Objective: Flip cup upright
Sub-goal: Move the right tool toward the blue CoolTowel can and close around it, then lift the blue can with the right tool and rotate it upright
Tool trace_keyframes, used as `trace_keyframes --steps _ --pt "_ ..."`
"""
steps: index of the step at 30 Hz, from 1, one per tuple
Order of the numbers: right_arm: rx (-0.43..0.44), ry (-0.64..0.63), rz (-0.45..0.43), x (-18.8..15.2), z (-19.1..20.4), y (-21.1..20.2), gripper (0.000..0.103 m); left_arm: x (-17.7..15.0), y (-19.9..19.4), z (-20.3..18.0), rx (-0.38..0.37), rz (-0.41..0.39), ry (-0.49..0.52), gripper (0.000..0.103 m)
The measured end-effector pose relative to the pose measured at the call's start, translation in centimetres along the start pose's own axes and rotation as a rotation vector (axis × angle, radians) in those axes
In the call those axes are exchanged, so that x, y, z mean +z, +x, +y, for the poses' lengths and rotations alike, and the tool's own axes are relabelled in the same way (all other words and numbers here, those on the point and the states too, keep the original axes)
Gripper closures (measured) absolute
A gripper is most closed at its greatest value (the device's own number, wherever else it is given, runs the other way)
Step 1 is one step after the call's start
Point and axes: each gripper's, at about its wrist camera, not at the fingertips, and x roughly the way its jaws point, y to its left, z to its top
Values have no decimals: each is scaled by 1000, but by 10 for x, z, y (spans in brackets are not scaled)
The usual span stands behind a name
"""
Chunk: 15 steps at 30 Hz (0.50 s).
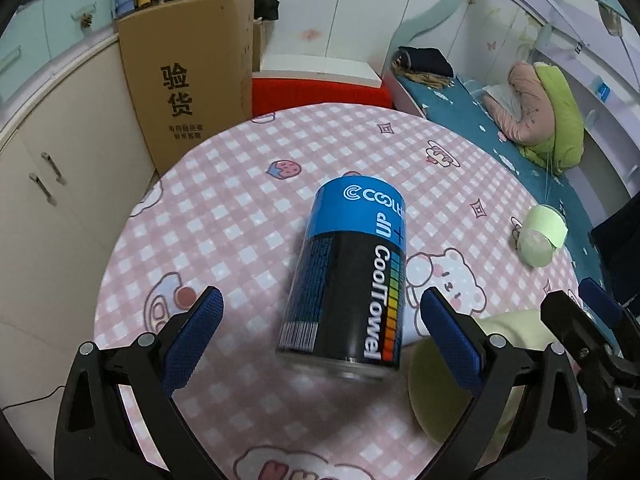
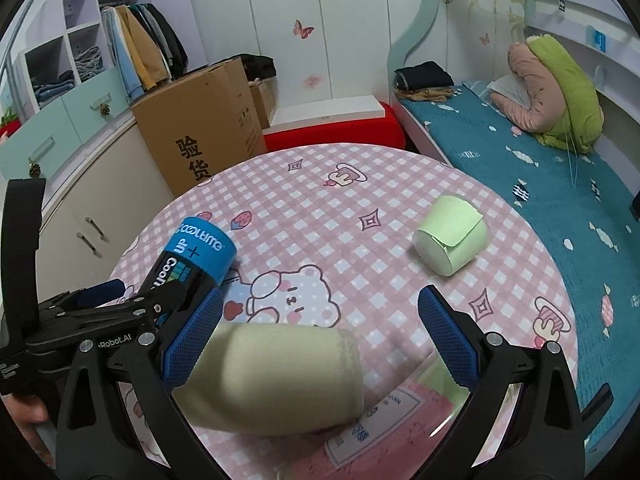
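Two tools in play, both with jaws spread wide and holding nothing. Left tool (image 1: 322, 334) straddles a blue-and-black can (image 1: 348, 276) lying on its side on the desk (image 1: 224, 184); can sits between the fingers, no contact visible. Right tool (image 2: 320, 336) has the pale yellow-green cup (image 2: 280, 376) lying on its side right between its fingers, close in front of the camera, apparently touching or just beside the left finger (image 2: 192, 340); right finger well apart from it. Cup is blurred, so I can't tell which end is the mouth. Looks matte, soft-edged, plain, probably light and easy to squash. Part of it appears to lie over a pink printed sheet (image 2: 384, 420) near the desk edge. Farther ahead and to the right of the right tool lies a green paper cup (image 2: 450, 240), also on its side, base facing the camera. Step looks like pre-grasp: nothing gripped yet. Next move likely needs the right jaws closing gently across the cup's body, then a lift and wrist roll to stand it up.
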Motion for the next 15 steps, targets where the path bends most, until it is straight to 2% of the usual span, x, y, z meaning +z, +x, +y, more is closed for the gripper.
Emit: trace_keyframes --steps 3,5,7,9,10,11,15 --pt "11 9 8 0 -2 4 5 2 6 1 -7 8 -4 8" --pt "16 12 12 0 -1 6 5 3 11 2 -17 17 -5 15" --pt "14 9 10 -1 0 6 5 3 13 3 -38 27 -12 16" --pt "14 8 11 0 1 6 5 2 14 2 -55 26 -10 23" --pt "16 9 12 -1 1 6 5 2 14 0 -75 29 -5 34" --pt "15 7 13 -1 2 5 5 1 13 -1 -82 33 -2 39" --pt "16 6 7 -3 3 -1 5 -2 9 0 -72 39 -2 39"
